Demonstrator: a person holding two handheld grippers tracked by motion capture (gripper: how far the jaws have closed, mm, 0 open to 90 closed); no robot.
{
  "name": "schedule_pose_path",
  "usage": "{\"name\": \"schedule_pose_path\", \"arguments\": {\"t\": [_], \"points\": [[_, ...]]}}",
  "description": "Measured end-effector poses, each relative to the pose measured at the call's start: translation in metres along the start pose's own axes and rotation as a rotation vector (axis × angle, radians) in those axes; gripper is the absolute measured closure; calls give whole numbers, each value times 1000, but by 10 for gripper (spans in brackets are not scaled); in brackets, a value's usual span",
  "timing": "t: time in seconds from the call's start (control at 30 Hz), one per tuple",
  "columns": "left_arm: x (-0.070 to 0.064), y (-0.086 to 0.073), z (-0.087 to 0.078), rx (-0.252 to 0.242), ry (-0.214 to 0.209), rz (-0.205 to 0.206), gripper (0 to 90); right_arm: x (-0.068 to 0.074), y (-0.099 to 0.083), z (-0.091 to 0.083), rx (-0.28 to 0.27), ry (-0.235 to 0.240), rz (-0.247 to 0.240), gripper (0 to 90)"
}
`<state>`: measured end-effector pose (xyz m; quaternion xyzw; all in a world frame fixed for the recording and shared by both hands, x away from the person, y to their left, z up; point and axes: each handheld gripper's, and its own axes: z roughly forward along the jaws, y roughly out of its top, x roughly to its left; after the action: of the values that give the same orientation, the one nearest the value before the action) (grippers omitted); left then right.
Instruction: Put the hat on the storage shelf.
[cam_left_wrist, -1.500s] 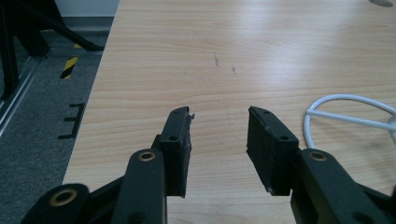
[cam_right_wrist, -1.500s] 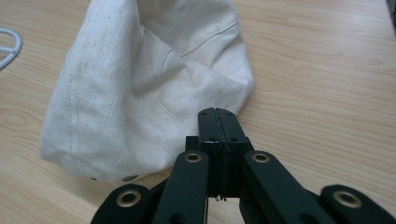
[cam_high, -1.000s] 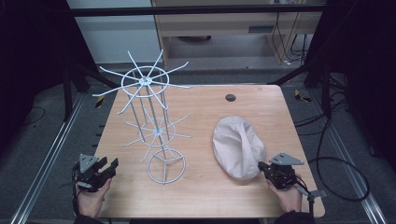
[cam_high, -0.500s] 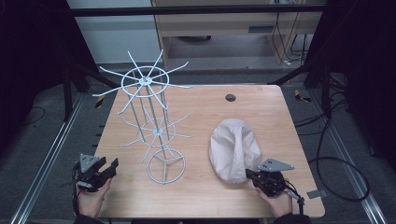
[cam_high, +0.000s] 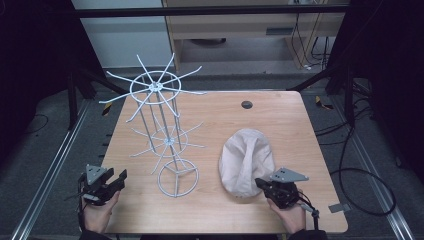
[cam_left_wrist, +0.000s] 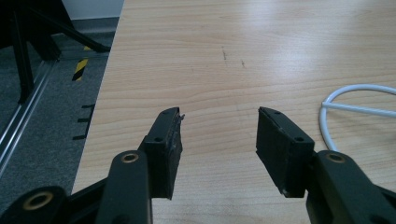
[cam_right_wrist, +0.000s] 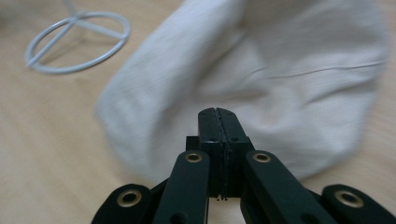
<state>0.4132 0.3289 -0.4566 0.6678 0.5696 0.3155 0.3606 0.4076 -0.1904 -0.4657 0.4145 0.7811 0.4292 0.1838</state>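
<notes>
We see the right claw at the near right of the counter, held in the person's right hand, with its tips at the near edge of a pale, beige-white cloth hat. In the right gripper view the right claw has its two black jaws pressed flat together, with nothing visibly caught between them; the hat lies just beyond the tips, blurred, and we cannot tell whether the tips touch the fabric. The hat rests flat on the counter, right of centre and towards the near side, with a raised fold running along it from far to near.

The left claw sits at the near left corner of the counter, held in the person's left hand. In the left gripper view the left claw has its jaws standing well apart over bare wood, gripping nothing.

Between the two claws stands a white wire rack: a ring base on the counter near its near edge, a smaller ring of spokes halfway up, and a wide ring of spokes on top. The ring base shows at the right edge of the left gripper view, and again at the far left of the right gripper view. The hat lies just right of the base, apart from it. A small dark round grommet sits at the far side of the counter.
</notes>
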Motion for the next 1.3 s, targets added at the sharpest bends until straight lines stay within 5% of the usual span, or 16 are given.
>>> {"name": "schedule_pose_path", "arguments": {"t": [0.17,0.4,0.77,1.13,1.23,1.3], "points": [[0,1,1,1,-1,0,534,-28,6,6,-17,-116,33,900],[-3,2,0,13,-11,10,628,-50,11,33,36,-136,51,900],[-9,2,-5,24,-66,27,816,-41,0,28,120,-106,-6,900],[-6,2,-7,24,-64,17,828,-21,-12,15,138,-32,3,900],[-6,2,-7,23,-60,17,823,-20,-10,13,129,-34,-8,900],[-5,2,-6,23,-57,17,821,-23,-5,7,75,-53,0,900]]}}
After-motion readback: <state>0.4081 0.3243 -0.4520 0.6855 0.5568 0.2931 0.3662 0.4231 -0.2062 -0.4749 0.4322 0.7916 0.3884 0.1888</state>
